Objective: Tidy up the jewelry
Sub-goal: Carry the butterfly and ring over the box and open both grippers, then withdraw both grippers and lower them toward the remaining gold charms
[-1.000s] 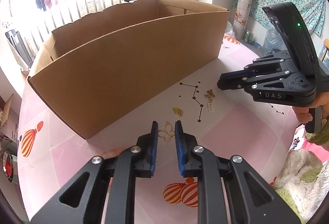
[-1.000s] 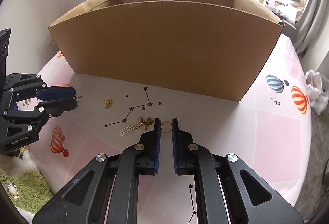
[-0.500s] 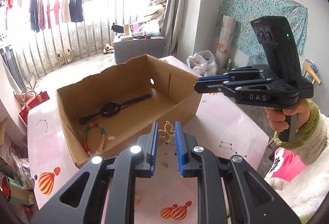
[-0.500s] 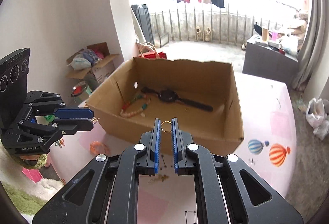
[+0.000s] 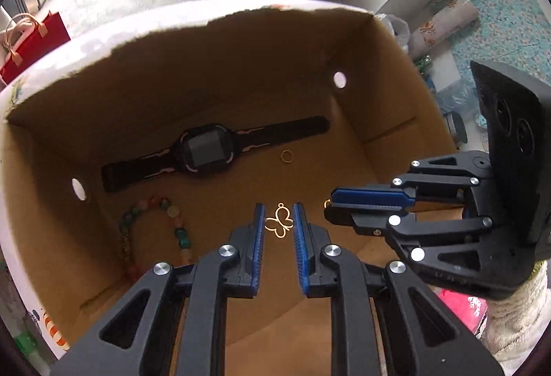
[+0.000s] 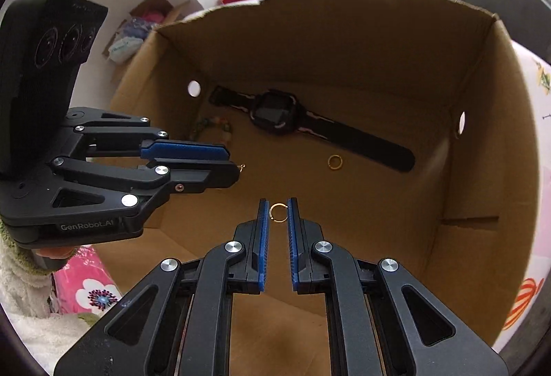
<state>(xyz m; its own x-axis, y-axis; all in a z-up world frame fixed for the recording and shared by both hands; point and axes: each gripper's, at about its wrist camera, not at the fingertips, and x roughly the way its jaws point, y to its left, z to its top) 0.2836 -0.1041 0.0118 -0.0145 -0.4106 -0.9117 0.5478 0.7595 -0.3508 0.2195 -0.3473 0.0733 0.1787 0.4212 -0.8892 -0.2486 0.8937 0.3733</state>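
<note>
Holding the butterfly charm (image 5: 279, 225) in my left hand-held gripper (image 5: 278, 231) and the ring (image 6: 277, 212) in my right hand-held gripper (image 6: 276, 217), I should lower both near the box (image 6: 482, 169) floor before releasing gently.

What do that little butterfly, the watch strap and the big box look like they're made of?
The butterfly charm, pinched in the left hand-held gripper, looks like thin gold-toned metal: a shiny open wire outline. The watch strap seems matte black rubber or silicone, lying flat and limp; I can't be sure which. The box is plain brown corrugated cardboard, with dull walls and a ragged torn top edge.
</note>
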